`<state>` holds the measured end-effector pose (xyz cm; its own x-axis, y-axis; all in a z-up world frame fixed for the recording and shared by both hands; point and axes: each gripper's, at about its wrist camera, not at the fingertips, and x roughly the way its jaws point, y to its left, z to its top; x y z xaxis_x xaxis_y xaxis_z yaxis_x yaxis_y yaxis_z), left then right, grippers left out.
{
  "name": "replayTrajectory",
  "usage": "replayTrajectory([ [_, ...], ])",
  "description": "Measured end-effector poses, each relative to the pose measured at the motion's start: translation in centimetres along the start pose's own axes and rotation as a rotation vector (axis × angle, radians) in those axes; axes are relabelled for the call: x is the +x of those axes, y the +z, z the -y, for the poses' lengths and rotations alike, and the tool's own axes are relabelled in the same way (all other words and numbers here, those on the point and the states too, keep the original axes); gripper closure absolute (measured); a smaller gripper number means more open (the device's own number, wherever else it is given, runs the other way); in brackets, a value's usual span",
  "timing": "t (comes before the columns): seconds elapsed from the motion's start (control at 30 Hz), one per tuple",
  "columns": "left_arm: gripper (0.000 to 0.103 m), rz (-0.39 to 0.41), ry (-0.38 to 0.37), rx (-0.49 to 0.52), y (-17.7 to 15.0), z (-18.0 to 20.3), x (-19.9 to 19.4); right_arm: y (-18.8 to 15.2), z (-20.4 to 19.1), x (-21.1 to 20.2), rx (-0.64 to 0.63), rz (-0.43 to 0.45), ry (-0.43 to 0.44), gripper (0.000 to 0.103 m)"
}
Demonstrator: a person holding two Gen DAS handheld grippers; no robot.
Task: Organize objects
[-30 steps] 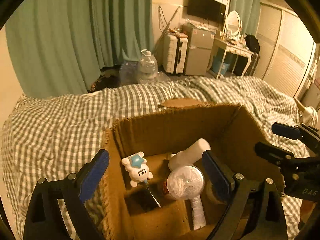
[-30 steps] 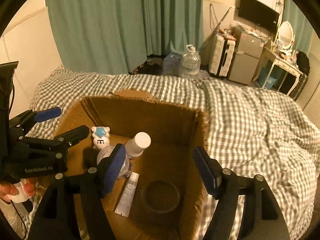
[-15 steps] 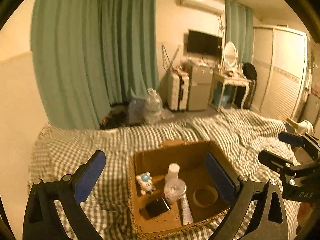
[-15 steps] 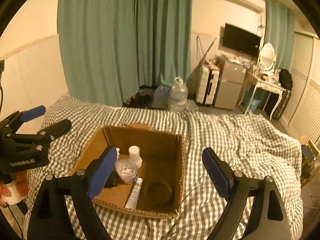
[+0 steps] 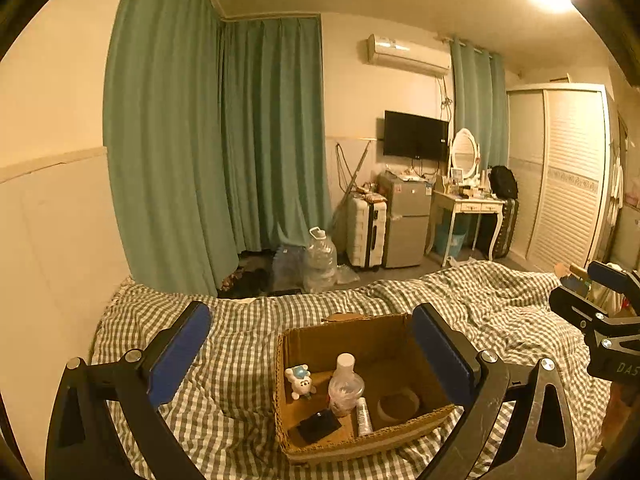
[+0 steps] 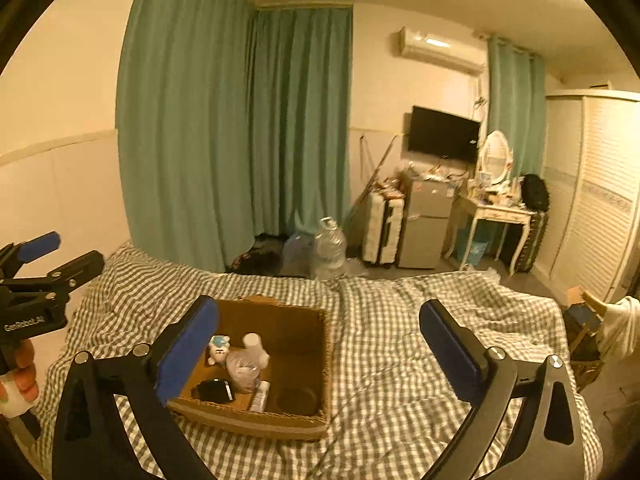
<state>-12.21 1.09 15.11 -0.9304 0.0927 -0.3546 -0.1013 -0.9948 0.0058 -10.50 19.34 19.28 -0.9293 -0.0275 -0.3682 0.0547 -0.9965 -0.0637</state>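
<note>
An open cardboard box (image 5: 384, 340) (image 6: 296, 320) sits on the checked bed. Inside it are a small white bear toy (image 5: 300, 376) (image 6: 218, 350), a clear plastic bottle with a white cap (image 5: 346, 384) (image 6: 248, 360), a white tube (image 5: 363, 416) (image 6: 260, 396), a black flat item (image 5: 320, 426) (image 6: 214, 390) and a tape ring (image 5: 398, 404) (image 6: 296, 400). My left gripper (image 5: 312, 356) is open and empty, well above and back from the box. My right gripper (image 6: 320, 352) is open and empty, also held back from the box. Each gripper shows at the edge of the other's view.
The checked blanket (image 5: 240, 340) covers the whole bed. Beyond its far edge stand large water bottles (image 5: 320, 256), a white suitcase (image 5: 366, 232), a small fridge (image 5: 406, 220) and a dressing table (image 5: 468, 208). Green curtains (image 5: 220, 152) hang behind, and a wardrobe (image 5: 568, 176) is at right.
Both grippers have pulled up and back from just over the box, so the box now looks small and the room shows. Both stay open and empty.
</note>
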Motion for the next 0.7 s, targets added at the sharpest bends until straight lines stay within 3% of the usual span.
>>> replayTrajectory([
  [0.27, 0.000, 0.016, -0.011, -0.017, -2.5, 0.6, -2.0, -2.4, 1.3, -3.1, 0.044, 0.086, -0.016, 0.000],
  [0.37, 0.000, 0.035, -0.012, -0.031, -4.0, 0.6, -2.4, -4.0, 1.4, -3.0, 0.067, 0.105, 0.026, 0.000],
  [0.53, 0.000, 0.090, 0.038, -0.029, -8.1, 0.6, -3.0, -7.4, 1.0, -2.0, 0.056, 0.129, 0.018, 0.000],
  [0.7, 0.000, 0.081, 0.087, -0.026, -12.6, 0.9, -1.7, -10.6, -0.5, -0.2, -0.006, 0.099, -0.012, 0.000],
])
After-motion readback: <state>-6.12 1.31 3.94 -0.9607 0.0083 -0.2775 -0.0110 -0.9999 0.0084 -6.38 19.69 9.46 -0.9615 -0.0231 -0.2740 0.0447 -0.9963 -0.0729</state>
